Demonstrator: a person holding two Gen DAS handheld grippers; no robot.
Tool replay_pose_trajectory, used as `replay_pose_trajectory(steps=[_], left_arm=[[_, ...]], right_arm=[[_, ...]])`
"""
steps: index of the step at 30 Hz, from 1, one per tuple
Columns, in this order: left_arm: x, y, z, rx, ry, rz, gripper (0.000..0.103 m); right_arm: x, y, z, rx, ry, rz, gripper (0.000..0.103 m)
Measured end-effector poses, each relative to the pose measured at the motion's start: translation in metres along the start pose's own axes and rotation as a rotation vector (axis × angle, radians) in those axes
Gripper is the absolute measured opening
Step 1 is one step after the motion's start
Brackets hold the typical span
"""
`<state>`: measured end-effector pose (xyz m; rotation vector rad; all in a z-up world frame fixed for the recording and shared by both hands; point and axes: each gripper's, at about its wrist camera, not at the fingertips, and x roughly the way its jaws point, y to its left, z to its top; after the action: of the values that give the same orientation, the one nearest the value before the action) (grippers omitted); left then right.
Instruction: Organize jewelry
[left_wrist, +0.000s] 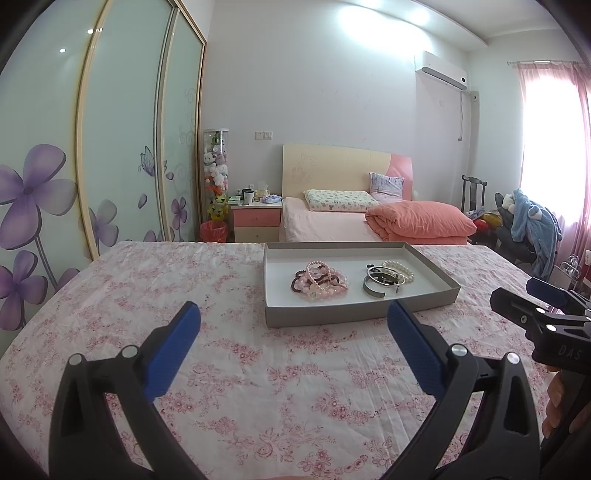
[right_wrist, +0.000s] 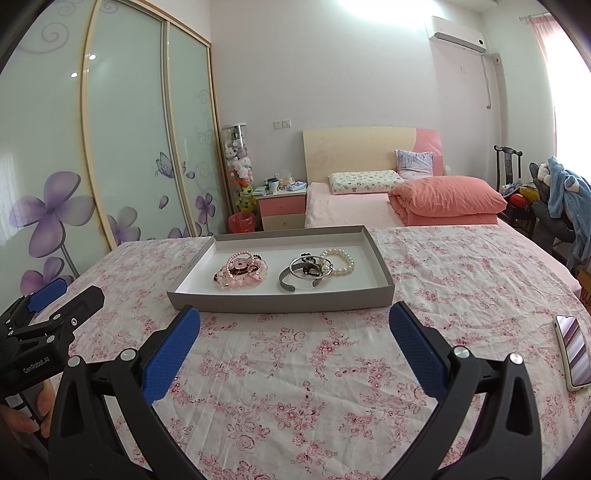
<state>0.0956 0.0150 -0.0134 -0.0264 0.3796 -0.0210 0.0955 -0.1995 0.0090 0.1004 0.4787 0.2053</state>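
A shallow grey tray (left_wrist: 360, 312) (right_wrist: 280, 301) rests on the floral cloth. Inside it lies a heap of pink bead bracelets (left_wrist: 320, 282) (right_wrist: 242, 272) on the left. To its right are silver bangles (left_wrist: 380, 282) (right_wrist: 301, 272) and a white pearl bracelet (left_wrist: 400, 268) (right_wrist: 341, 262). My left gripper (left_wrist: 293, 314) is open, hovering short of the tray's near wall with nothing between its blue pads. My right gripper (right_wrist: 294, 316) is also open and empty, just in front of the tray. Each gripper shows at the edge of the other's view.
A phone (right_wrist: 572, 350) lies on the cloth at the right. The cloth-covered surface (left_wrist: 258, 369) spreads wide around the tray. Behind are a bed with a pink quilt (left_wrist: 421, 219), a nightstand (left_wrist: 256, 219), wardrobe doors (left_wrist: 122, 129) and a chair with clothes (left_wrist: 532, 221).
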Motion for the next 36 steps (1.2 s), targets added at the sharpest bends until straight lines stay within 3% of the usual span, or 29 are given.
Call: replay_pose_trajectory(steps=[36], left_arm=[[0.0002,-0.0032,-0.0070,0.003,0.007,-0.008,0.099]], right_arm=[[-0.0015,0.0056,-0.0025,0.002,0.007,0.003,0.101]])
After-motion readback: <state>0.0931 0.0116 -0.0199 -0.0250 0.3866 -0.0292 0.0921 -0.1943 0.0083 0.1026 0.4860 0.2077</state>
